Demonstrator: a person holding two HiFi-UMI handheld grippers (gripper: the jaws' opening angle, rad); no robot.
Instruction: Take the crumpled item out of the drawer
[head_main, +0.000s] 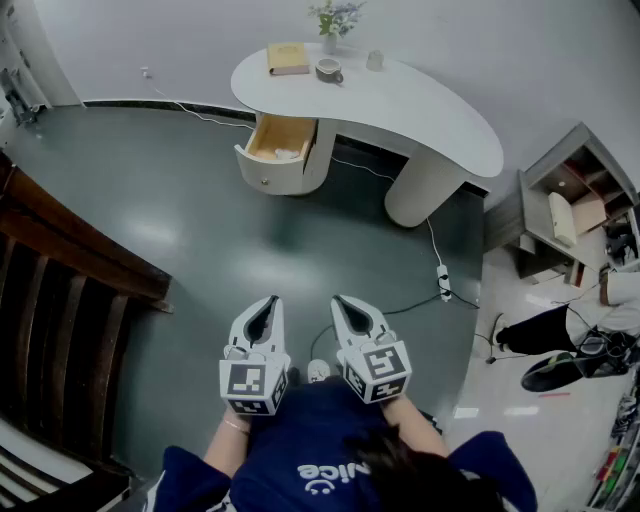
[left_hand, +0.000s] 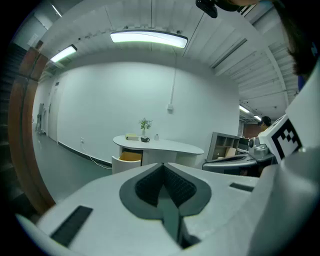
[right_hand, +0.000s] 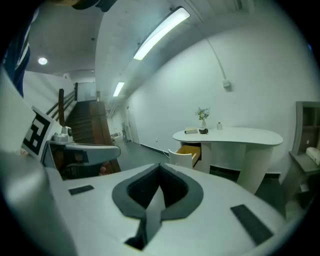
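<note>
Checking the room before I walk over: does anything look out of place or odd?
The drawer of the white desk stands pulled open, with a pale crumpled item inside. A power strip and its cables lie loose on the floor beside the desk. Nothing looks spilled or damaged.

The drawer (head_main: 268, 170) holds something too small to identify.

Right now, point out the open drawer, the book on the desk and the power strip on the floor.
open drawer (head_main: 270, 172), head view, on its white curved front panel.
book (head_main: 287, 57), head view, middle of its tan cover.
power strip (head_main: 443, 282), head view, middle of its white body.
</note>
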